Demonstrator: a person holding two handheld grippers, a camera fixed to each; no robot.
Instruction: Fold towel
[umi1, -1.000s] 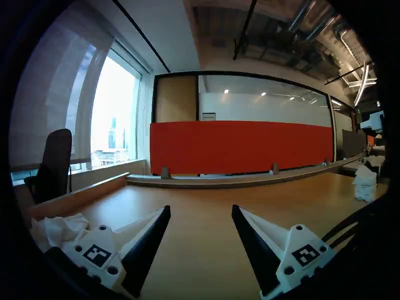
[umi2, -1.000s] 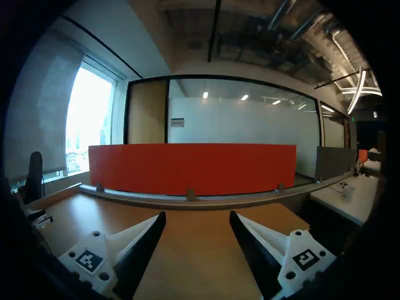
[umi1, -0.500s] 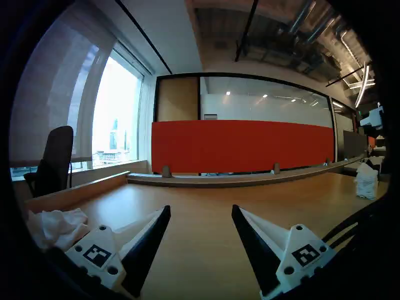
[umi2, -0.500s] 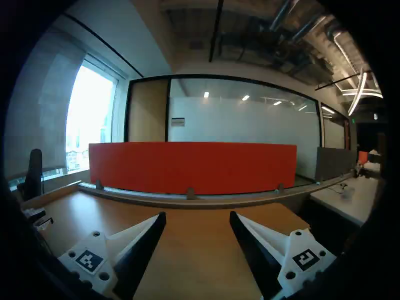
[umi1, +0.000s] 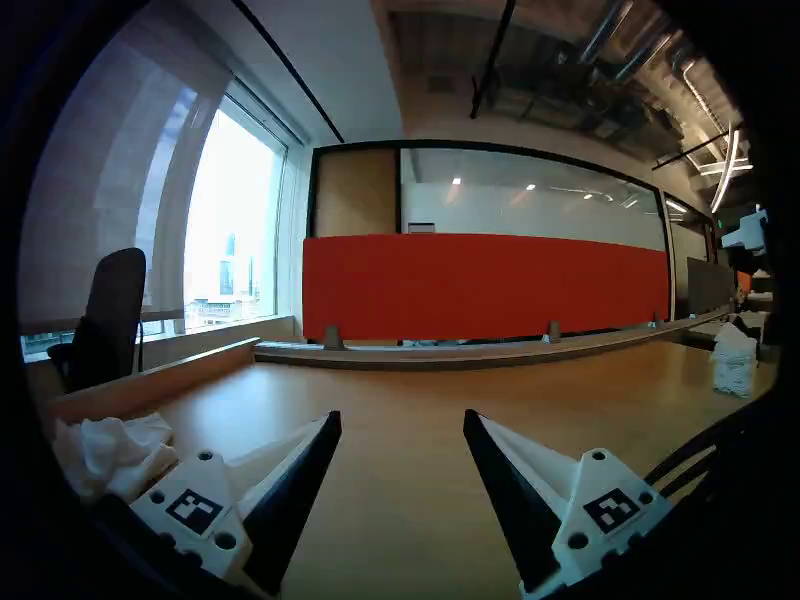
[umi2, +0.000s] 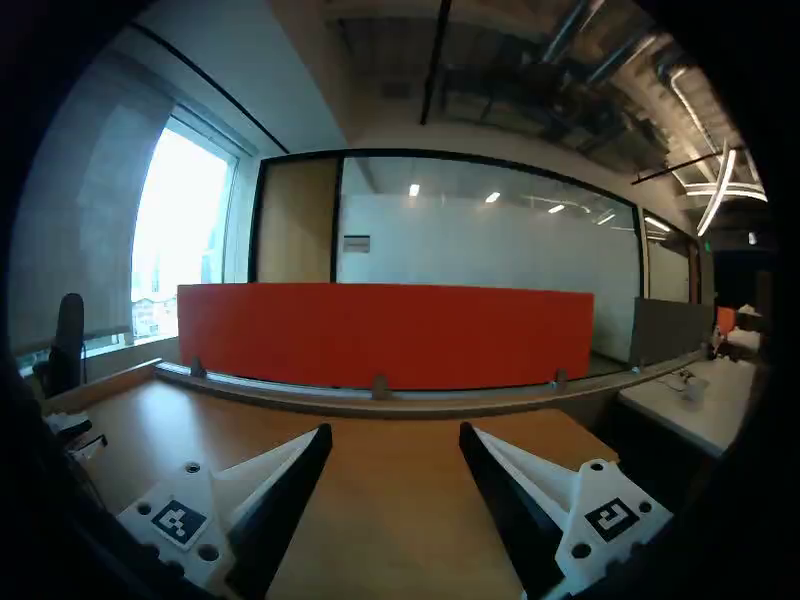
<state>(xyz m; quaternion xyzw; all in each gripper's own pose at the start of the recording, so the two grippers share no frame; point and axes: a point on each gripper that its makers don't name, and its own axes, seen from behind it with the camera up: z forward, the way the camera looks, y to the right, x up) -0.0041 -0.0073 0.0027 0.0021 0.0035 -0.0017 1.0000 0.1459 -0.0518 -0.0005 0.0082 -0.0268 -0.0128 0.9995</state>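
The left gripper (umi1: 400, 415) hangs low over the desk (umi1: 400, 520), jaws spread, nothing between them; the right gripper (umi2: 395, 428) is the same — released, empty. The towel (umi1: 110, 455), a crumpled white heap with no clear long axis, lies near, just left of the left gripper's jaws — that hand looks nearer. Farther right sits another white bundle (umi1: 733, 360); beyond, a red divider (umi1: 480, 290).

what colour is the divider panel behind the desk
Orange-red; the divider panel shows best in the right gripper view.
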